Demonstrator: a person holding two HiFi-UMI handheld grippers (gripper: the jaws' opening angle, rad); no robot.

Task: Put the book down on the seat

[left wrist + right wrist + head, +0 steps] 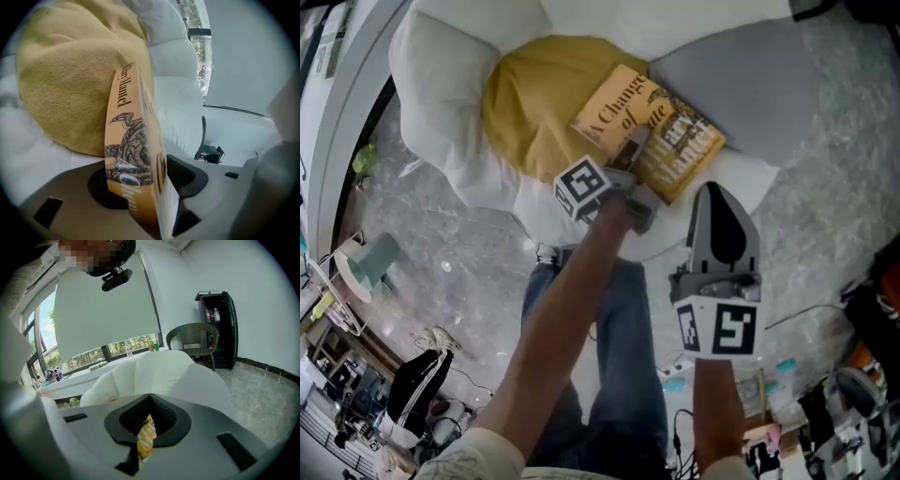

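Upper left of the head view: white seat [441, 75], w/ yellow cushion [530, 103] on it.

Upper centre: the book [614, 108] lies cover up, far end on the yellow cushion, near end over the white of the seat, so it prob. sits tilted, not flat.

L gripper [633, 150] reaches in at the book's near edge. In the left gripper view its jaws stand apart w/ the book btwn them, spine showing. The pads sit close on both sides but don't look to be clamping. I'd call it let go, book resting on its own weight.

Lower centre-right: R gripper [712, 192], jaws together, nothing in them. Its tip is near the book's right corner but apart from it.

Upper right: grey cushion [741, 84], just beside the book's far corner.

Task looks nearly done; only backing out is left.

Risks:
- A pad rubs the cover as the L gripper backs out and drags the book toward the seat's front edge. Cause: jaws not wide enough for a thick book.
- The book slides down the yellow cushion's slope once nothing props it.
- The R gripper's tip bumps the corner if it drifts up-frame and turns the book.
- Can't tell how much of the book overhangs the seat's front; if a lot, it could tip off to the floor.
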